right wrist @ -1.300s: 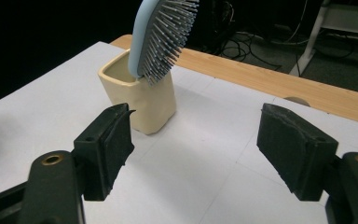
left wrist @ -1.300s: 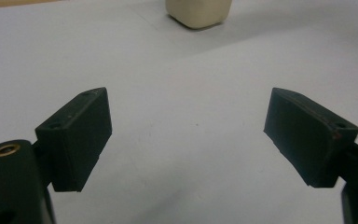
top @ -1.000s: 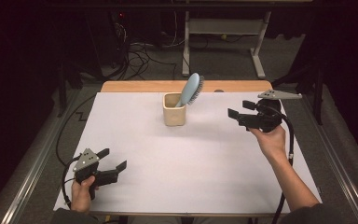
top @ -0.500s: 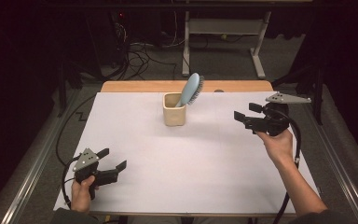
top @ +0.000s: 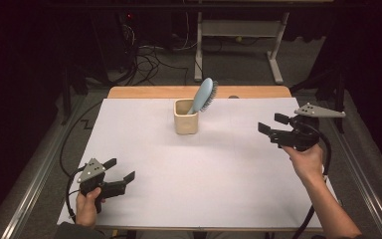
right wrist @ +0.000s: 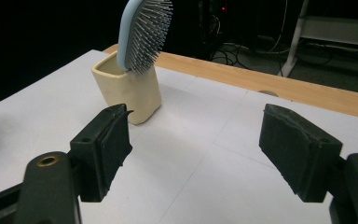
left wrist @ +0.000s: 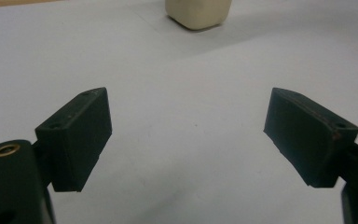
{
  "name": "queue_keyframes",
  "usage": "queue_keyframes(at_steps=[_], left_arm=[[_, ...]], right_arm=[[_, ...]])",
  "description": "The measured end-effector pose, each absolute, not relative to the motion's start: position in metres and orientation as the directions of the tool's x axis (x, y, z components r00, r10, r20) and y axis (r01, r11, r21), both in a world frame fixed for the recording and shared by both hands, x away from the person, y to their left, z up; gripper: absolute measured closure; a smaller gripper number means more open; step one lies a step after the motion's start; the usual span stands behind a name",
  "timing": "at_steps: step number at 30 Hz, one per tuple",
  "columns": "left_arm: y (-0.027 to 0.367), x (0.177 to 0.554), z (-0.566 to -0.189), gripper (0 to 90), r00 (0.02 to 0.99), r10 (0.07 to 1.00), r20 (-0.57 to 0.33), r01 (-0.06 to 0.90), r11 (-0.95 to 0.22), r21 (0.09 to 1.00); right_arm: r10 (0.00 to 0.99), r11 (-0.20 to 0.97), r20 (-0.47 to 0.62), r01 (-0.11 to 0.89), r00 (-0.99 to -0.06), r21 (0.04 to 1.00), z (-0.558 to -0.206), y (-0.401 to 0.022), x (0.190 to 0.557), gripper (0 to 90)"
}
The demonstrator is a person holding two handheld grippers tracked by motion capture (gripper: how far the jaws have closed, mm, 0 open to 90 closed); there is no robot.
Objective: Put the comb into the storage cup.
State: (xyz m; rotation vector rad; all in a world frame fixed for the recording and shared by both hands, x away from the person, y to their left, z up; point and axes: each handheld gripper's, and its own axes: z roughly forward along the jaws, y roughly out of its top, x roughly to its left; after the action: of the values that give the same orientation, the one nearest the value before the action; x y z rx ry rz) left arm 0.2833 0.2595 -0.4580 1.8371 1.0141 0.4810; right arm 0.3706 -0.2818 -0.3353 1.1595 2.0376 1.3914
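A cream square cup [top: 185,118] stands at the back middle of the white sheet, with a light blue hairbrush [top: 205,94] leaning in it, bristle head up and to the right. My right gripper [top: 270,123] hovers right of the cup, pointing left at it. Its jaws are open and have just been opening a little further, with nothing between them. In the right gripper view the cup [right wrist: 130,88] and brush [right wrist: 144,32] lie beyond the right gripper [right wrist: 196,116]. My left gripper [top: 121,169] rests open at the near left. The left gripper [left wrist: 189,105] is empty, with the cup [left wrist: 198,11] far ahead.
The white sheet [top: 204,174] covers a wooden table whose bare back edge [top: 144,92] shows behind the cup. Metal rails [top: 35,179] run along both sides. Cables [top: 149,57] and a desk frame [top: 273,55] sit on the floor beyond.
My right gripper has drifted a little to the right, away from the cup. The left gripper, cup and brush have stayed put.
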Motion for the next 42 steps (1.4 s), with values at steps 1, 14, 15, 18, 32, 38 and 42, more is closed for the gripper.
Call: queue_keyframes(at_steps=[1, 14, 15, 18, 32, 38, 42], left_arm=[[0.260, 0.283, -0.458, 15.7, 0.578, 0.810, -0.098, 0.436, -0.206, 0.876], [0.260, 0.283, -0.458, 15.8, 0.577, 0.811, -0.098, 0.435, -0.204, 0.877], [0.260, 0.283, -0.458, 15.8, 0.577, 0.811, -0.098, 0.435, -0.203, 0.877], [0.260, 0.283, -0.458, 15.7, 0.577, 0.811, -0.098, 0.434, -0.203, 0.878], [0.259, 0.283, -0.458, 15.7, 0.578, 0.810, -0.097, 0.434, -0.204, 0.878], [0.260, 0.283, -0.458, 15.8, 0.578, 0.810, -0.097, 0.433, -0.204, 0.878], [0.259, 0.283, -0.458, 15.7, 0.579, 0.809, -0.098, 0.434, -0.205, 0.877]], right_arm=[[0.815, 0.153, 0.114, 0.401, -0.569, 0.903, -0.336, -0.283, 0.369, 25.0], [0.813, 0.140, 0.120, 0.392, -0.570, 0.909, -0.340, -0.290, 0.359, 24.6], [0.813, 0.140, 0.121, 0.392, -0.570, 0.909, -0.340, -0.290, 0.359, 24.6], [0.812, 0.138, 0.121, 0.389, -0.571, 0.911, -0.341, -0.291, 0.356, 24.5], [0.815, 0.117, 0.128, 0.376, -0.566, 0.919, -0.345, -0.300, 0.345, 24.1], [0.815, 0.110, 0.129, 0.370, -0.565, 0.922, -0.347, -0.302, 0.341, 24.1], [0.816, 0.108, 0.130, 0.371, -0.563, 0.922, -0.349, -0.304, 0.339, 23.9]])
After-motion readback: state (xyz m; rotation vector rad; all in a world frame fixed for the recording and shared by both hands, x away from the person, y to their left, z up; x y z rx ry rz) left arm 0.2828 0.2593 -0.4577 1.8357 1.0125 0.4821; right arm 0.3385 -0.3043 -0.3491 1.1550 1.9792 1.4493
